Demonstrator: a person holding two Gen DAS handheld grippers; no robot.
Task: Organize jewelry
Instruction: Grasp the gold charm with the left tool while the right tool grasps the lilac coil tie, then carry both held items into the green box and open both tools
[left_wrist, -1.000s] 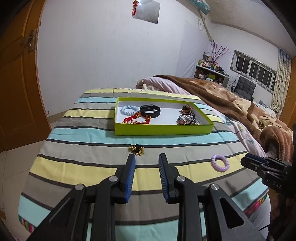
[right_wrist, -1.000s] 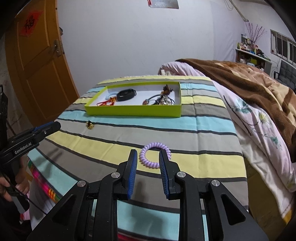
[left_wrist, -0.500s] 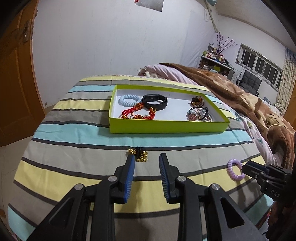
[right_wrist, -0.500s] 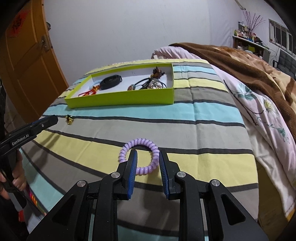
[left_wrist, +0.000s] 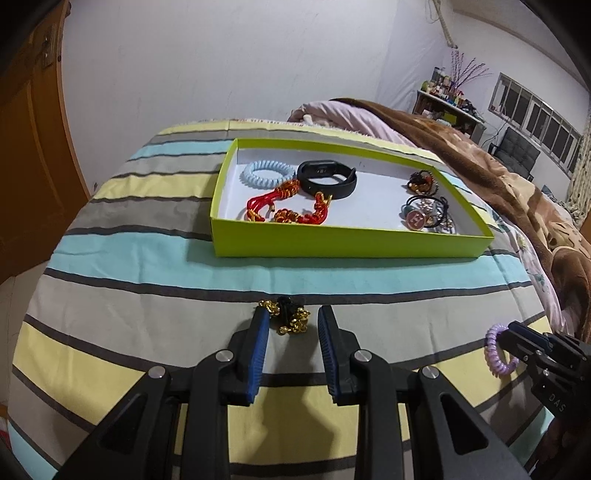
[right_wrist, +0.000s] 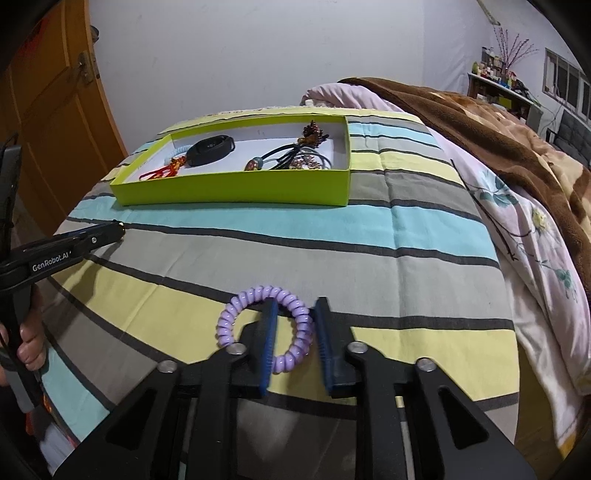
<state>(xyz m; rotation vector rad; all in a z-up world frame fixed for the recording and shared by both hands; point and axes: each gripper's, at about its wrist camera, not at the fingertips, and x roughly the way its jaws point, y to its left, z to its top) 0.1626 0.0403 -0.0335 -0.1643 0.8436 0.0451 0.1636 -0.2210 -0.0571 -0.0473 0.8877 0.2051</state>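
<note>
A lime-green box (left_wrist: 347, 243) (right_wrist: 236, 192) sits on the striped bedspread and holds a pale blue coil tie (left_wrist: 266, 172), a black band (left_wrist: 327, 178), red-gold cords (left_wrist: 291, 210) and dark hair ties (left_wrist: 424, 214). A gold-bead piece with a black knot (left_wrist: 289, 316) lies between the tips of my open left gripper (left_wrist: 290, 318). A purple coil hair tie (right_wrist: 264, 326) (left_wrist: 496, 349) lies on the bedspread. My open right gripper (right_wrist: 293, 308) straddles its right side, one finger inside the ring.
A brown blanket (left_wrist: 480, 173) and pink floral sheet (right_wrist: 524, 236) lie on the right of the bed. An orange door (right_wrist: 55, 110) stands at the left. The left gripper's side (right_wrist: 66, 247) shows in the right wrist view.
Both grippers moved forward and down. The gold-bead piece now sits between the left fingertips. The right fingers now straddle the purple tie's rim.
</note>
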